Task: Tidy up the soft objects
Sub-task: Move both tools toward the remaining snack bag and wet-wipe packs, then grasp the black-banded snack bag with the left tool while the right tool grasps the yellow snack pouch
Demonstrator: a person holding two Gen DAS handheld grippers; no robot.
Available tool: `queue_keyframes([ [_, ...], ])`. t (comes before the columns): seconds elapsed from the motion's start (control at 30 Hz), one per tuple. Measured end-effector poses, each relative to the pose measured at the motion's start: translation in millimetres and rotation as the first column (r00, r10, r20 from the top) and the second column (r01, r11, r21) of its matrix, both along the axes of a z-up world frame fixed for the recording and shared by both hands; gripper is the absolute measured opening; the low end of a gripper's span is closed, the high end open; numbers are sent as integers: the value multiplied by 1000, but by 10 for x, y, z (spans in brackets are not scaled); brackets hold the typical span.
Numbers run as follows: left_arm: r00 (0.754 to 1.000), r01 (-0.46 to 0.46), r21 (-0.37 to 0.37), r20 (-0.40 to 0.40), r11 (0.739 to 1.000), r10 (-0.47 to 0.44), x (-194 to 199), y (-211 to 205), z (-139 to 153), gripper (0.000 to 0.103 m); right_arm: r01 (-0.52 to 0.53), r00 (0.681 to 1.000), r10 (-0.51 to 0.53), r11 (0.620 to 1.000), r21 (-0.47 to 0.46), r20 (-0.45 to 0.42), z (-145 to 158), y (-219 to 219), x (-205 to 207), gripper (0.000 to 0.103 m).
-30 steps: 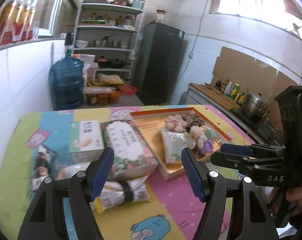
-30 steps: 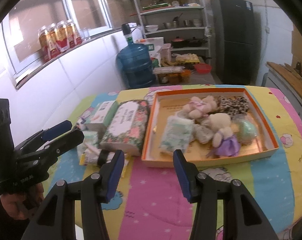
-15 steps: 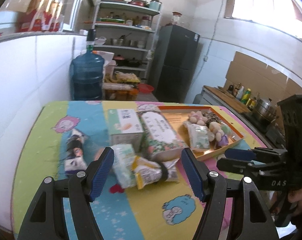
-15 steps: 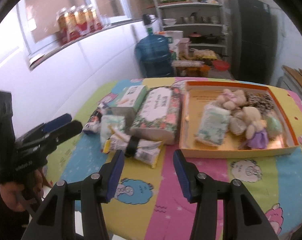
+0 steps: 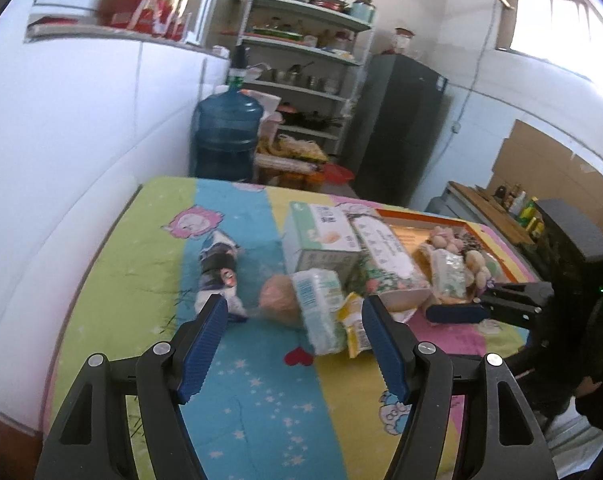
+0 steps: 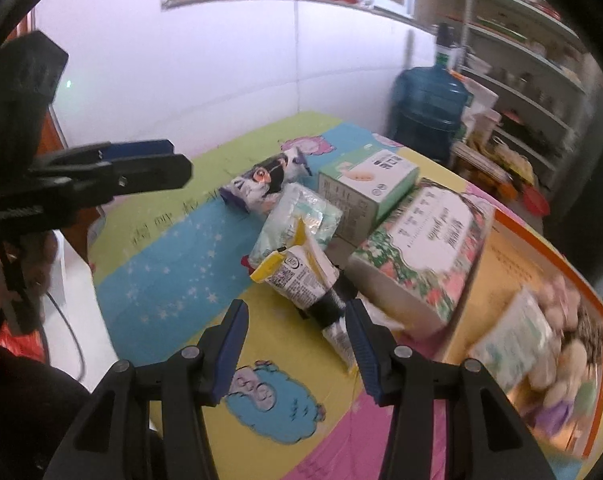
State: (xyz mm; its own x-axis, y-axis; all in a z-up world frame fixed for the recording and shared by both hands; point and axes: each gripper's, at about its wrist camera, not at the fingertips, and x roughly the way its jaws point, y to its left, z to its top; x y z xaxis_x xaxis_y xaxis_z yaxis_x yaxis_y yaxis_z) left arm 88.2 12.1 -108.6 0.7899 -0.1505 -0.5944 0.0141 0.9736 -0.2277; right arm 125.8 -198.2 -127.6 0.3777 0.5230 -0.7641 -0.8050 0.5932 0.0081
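My left gripper (image 5: 293, 344) is open and empty, hovering over the mat just short of a green tissue pack (image 5: 317, 308), a round brown item in clear wrap (image 5: 277, 296) and a black-and-white pouch (image 5: 219, 276). My right gripper (image 6: 297, 348) is also open, with nothing held. It tilts down close to a yellow packet with a black band (image 6: 301, 276), whose near end lies by the right finger. Behind that packet lie the green tissue pack (image 6: 297, 220), a green-white box (image 6: 365, 188) and a floral tissue pack (image 6: 425, 248). The orange tray (image 6: 541, 248) holds plush toys.
The table wears a colourful cartoon mat (image 5: 261, 400) and stands against a white wall on the left. A blue water jug (image 5: 225, 136), shelves and a dark fridge (image 5: 397, 132) stand behind it. Each gripper shows in the other's view, held by a person's hand.
Both grippers swung left, away from the tray and toward the loose packs. The right one rolled and dropped closer to the yellow packet. Neither jaw opening changed.
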Motion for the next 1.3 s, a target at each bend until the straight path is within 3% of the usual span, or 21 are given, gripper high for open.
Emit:
queue_keyframes([
  [0.43, 986, -158, -15, -58, 987, 157, 39, 235, -222, 71, -187, 977, 203, 963, -195, 70, -338, 288, 217, 51],
  [0.73, 976, -202, -20, -82, 979, 200, 126, 281, -323, 71, -224, 969, 240, 952, -210, 52, -449, 373, 359, 50],
  [1.07, 977, -194, 16, -89, 981, 195, 502, 417, -369, 71, -104, 992, 97, 990, -91, -78, -324, 208, 472, 46],
  [1.3, 979, -150, 65, -128, 987, 157, 1001, 475, -499, 71, 72, 976, -62, 996, 44, -208, -164, -46, 267, 46],
])
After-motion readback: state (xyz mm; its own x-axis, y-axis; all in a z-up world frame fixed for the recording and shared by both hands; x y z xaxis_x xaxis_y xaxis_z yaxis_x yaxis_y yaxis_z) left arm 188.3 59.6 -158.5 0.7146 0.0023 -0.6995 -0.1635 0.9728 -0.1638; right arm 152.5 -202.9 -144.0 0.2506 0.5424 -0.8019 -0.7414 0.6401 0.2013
